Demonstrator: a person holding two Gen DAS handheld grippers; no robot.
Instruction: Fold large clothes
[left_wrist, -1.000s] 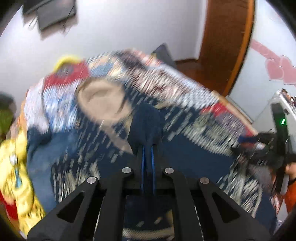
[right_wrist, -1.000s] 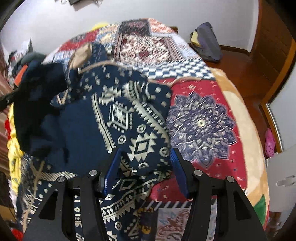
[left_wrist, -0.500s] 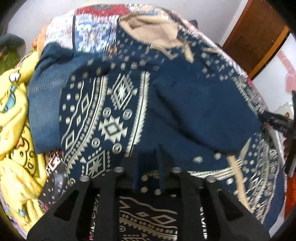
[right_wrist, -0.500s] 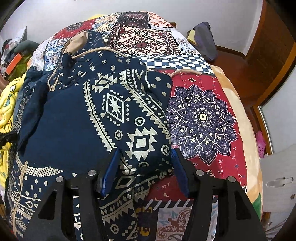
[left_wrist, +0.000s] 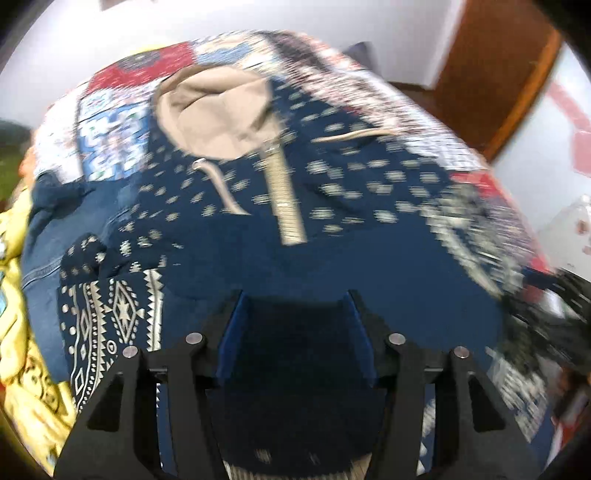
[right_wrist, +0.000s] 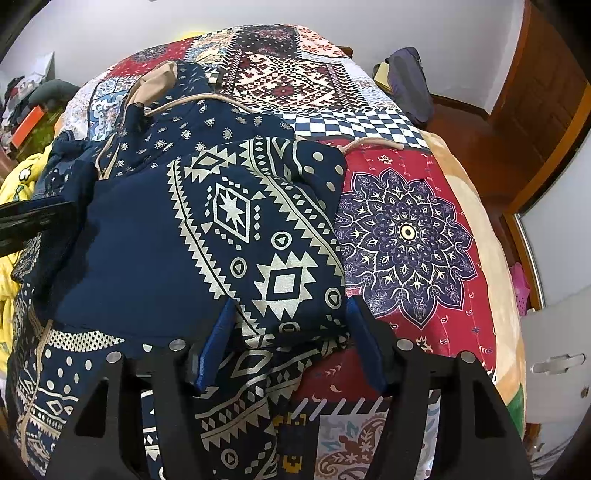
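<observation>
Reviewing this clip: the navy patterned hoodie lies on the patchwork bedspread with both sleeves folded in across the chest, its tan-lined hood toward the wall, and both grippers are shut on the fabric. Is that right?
Not quite. Both grippers are open, not shut on the fabric: the left gripper in the left wrist view and the right gripper in the right wrist view each show spread fingers. The rest holds: the hoodie lies on the bedspread, sleeves in, hood toward the wall.

Home bedroom – bed w/ patchwork quilt (right_wrist: 406, 229), clothes piled at the side (right_wrist: 22, 92), wooden door (right_wrist: 546, 92), white walls (right_wrist: 92, 33) & wood floor (right_wrist: 465, 125)
</observation>
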